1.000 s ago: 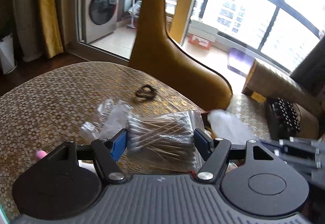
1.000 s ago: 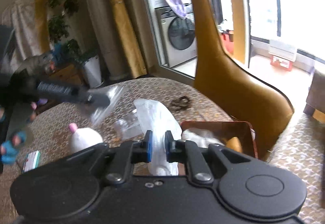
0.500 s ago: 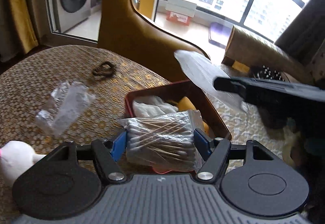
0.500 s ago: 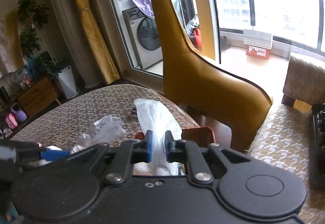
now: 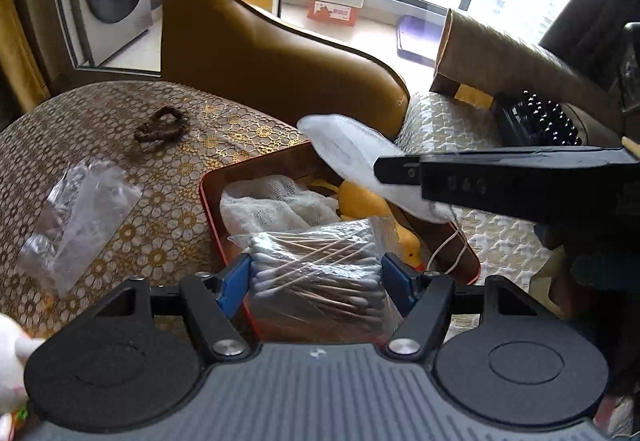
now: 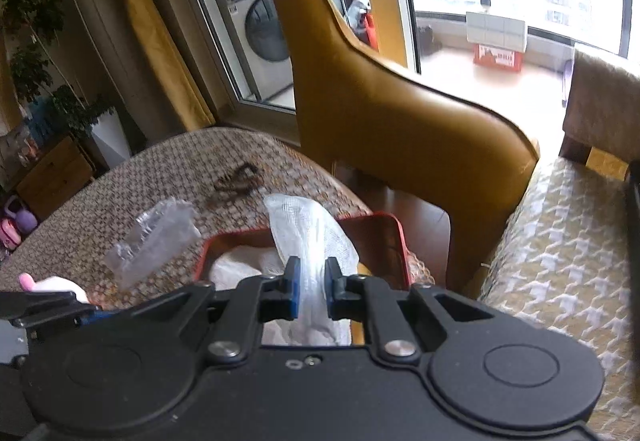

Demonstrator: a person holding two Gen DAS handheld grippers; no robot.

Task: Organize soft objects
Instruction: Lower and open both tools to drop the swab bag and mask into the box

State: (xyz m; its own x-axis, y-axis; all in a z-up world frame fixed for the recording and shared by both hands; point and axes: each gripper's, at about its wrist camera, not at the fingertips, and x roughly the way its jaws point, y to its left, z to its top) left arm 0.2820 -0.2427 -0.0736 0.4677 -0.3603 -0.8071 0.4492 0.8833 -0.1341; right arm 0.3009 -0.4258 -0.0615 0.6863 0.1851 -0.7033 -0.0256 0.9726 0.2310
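Two grippers loaded: left gripper [image 5: 316, 283] clamps clear crinkly cotton-swab bag [image 5: 316, 265]; right gripper [image 6: 308, 291] pinches white mesh gauze pouch [image 6: 308, 237] over red tin tray [image 6: 394, 241].

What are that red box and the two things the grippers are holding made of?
The red box looks like painted metal, a tin perhaps: thin glossy walls with a rolled rim. The left gripper holds a bag of cotton swabs: clear crinkly plastic film around pale wooden sticks with white tips. The right gripper pinches a white pouch, seemingly gauze-like mesh fabric in translucent wrap; I can't be sure.
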